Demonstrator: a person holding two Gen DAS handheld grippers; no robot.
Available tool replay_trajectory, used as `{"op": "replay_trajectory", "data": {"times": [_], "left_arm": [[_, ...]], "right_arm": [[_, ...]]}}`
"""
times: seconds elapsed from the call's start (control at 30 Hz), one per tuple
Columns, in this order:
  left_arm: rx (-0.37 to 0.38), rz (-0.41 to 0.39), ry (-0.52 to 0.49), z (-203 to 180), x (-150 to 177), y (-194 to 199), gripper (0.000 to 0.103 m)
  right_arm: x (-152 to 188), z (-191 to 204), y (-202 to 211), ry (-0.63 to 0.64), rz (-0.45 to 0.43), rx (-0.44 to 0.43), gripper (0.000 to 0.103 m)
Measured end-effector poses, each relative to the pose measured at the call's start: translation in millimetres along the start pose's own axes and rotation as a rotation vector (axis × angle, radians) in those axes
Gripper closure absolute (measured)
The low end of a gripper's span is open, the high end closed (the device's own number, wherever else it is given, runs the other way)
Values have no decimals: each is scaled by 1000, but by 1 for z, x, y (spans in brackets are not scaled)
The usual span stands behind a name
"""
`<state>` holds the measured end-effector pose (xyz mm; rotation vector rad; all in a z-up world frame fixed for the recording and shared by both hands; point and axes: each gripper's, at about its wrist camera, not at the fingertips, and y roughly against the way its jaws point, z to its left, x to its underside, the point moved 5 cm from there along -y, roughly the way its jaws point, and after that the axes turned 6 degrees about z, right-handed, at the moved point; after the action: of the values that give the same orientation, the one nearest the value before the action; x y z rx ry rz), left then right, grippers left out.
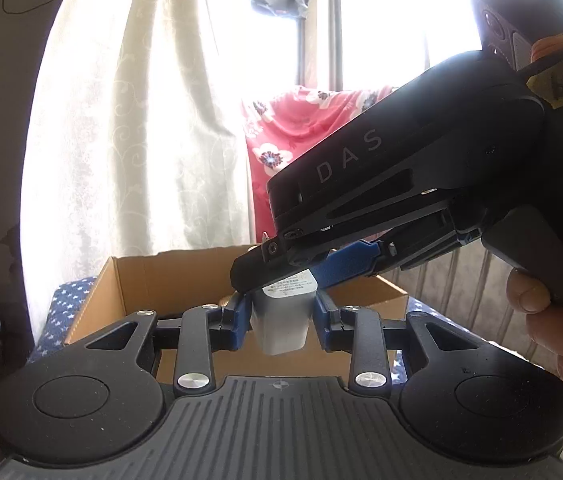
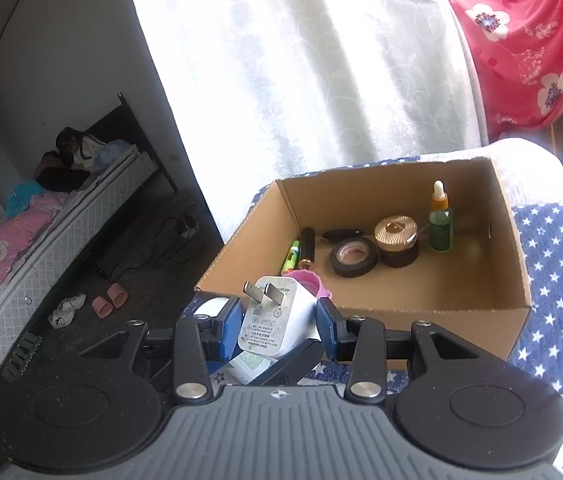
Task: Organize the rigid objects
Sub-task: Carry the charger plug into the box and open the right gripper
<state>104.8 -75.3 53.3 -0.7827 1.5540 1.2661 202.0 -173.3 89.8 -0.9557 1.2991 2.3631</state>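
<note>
A white plug charger (image 2: 269, 320), prongs up, sits between the blue pads of my right gripper (image 2: 279, 316), which is shut on it. My left gripper (image 1: 281, 308) is shut on the same charger (image 1: 281, 324) lower down. In the left wrist view, my right gripper (image 1: 293, 276) reaches in from the right over the charger's top. One black finger (image 2: 293, 364) of the left gripper shows under the charger. Just beyond stands an open cardboard box (image 2: 421, 312), also seen as the box (image 1: 141, 280). It holds a green dropper bottle (image 2: 440, 224), a gold-lidded jar (image 2: 396, 240), a black tape roll (image 2: 354, 257) and small tubes.
The box rests on a blue star-patterned cloth (image 2: 553, 280). A white curtain (image 2: 321, 80) and a red floral cloth (image 2: 521, 40) hang behind. Far down on the left are a bed (image 2: 61, 216) with a person lying on it, slippers (image 2: 109, 300) and floor cables. A hand (image 1: 533, 292) grips the right gripper's handle.
</note>
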Motion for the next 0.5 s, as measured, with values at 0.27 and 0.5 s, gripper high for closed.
{"op": "replay_trajectory", "data": {"times": [0.27,0.5], "left_arm": [[42,148,98,25,-43,-62,69],[118,388,321,50,-36,-137,67]], "right_arm": [[-60,-32,-51,-61,95,-39,59],[-70,-82,-119,-173,271,-53,60]]}}
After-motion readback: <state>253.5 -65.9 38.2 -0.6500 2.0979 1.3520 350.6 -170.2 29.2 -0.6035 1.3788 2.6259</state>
